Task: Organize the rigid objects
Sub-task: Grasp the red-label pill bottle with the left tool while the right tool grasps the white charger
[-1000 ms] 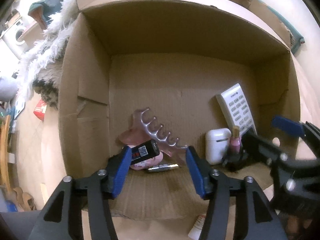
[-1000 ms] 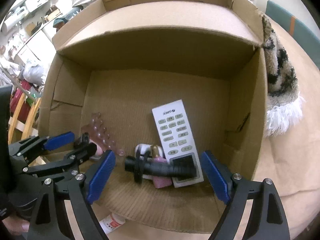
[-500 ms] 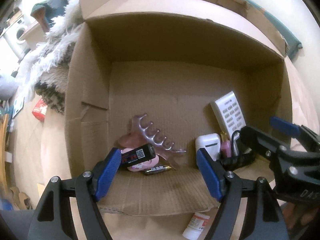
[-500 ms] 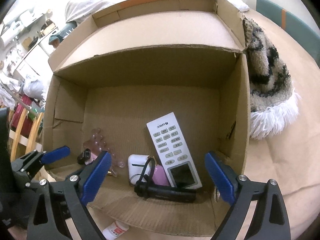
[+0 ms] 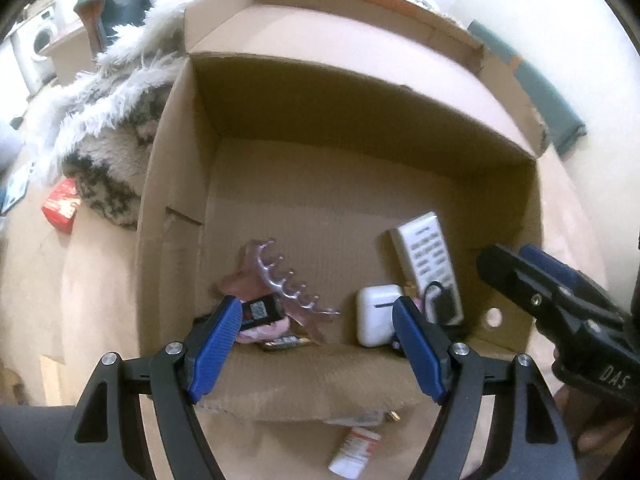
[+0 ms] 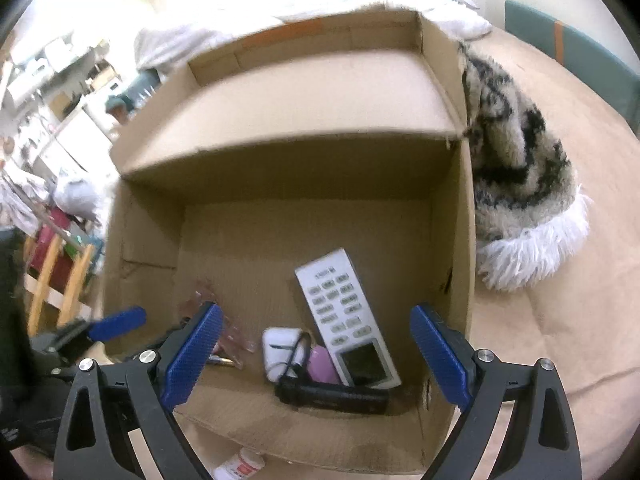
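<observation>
Fluffy blankets (image 6: 516,168) lie beside the cardboard box (image 5: 180,184). Both left tongs (image 5: 316,344) and right tongs (image 6: 316,354) are spread wide, holding nothing. Inside the box, beyond them, lies a white remote (image 6: 344,312).

Matt corrugated cardboard box (image 6: 280,104) — glossy plastic remote (image 6: 346,316), translucent pink hair claw (image 5: 288,286).

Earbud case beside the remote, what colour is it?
White earbud case; clearest in the left wrist view.

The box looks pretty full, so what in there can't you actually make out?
- Battery: left wrist view, mostly under the hair claw.
- Pink item: right wrist view, half behind the remote and black flashlight.
- Small bottle: outside the box, label too blurred to read.
- Remote buttons: print too small.
</observation>
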Action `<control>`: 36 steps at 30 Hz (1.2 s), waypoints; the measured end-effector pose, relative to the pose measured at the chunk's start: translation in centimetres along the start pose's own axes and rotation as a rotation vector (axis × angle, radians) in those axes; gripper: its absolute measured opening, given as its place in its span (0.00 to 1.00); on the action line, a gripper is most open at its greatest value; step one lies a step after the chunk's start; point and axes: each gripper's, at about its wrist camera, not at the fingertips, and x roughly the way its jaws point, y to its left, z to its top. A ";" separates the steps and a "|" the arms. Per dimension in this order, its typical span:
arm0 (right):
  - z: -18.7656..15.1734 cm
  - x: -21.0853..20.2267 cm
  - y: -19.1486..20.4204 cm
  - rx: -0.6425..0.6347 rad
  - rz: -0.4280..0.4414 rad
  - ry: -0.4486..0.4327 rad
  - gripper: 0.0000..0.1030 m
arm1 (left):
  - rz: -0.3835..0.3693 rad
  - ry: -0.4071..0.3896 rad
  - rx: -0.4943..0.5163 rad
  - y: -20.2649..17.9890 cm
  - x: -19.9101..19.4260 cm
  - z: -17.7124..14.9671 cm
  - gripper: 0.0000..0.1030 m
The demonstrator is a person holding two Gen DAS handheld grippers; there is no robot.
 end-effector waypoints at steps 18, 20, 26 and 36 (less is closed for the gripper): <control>-4.8 -4.7 -1.2 0.124 0.075 0.088 0.98 | 0.056 0.097 -0.201 3.5 -3.4 -5.4 0.73; -5.9 -4.2 -1.0 0.121 0.064 0.129 0.98 | 0.094 0.107 -0.232 4.2 -3.3 -6.4 0.73; -8.3 -2.1 -1.7 0.224 0.141 0.249 0.98 | 0.124 0.179 -0.262 4.2 -1.9 -9.1 0.73; -8.5 -0.6 -4.1 0.333 0.121 0.285 0.98 | 0.022 0.324 0.005 -3.0 3.3 -10.8 0.67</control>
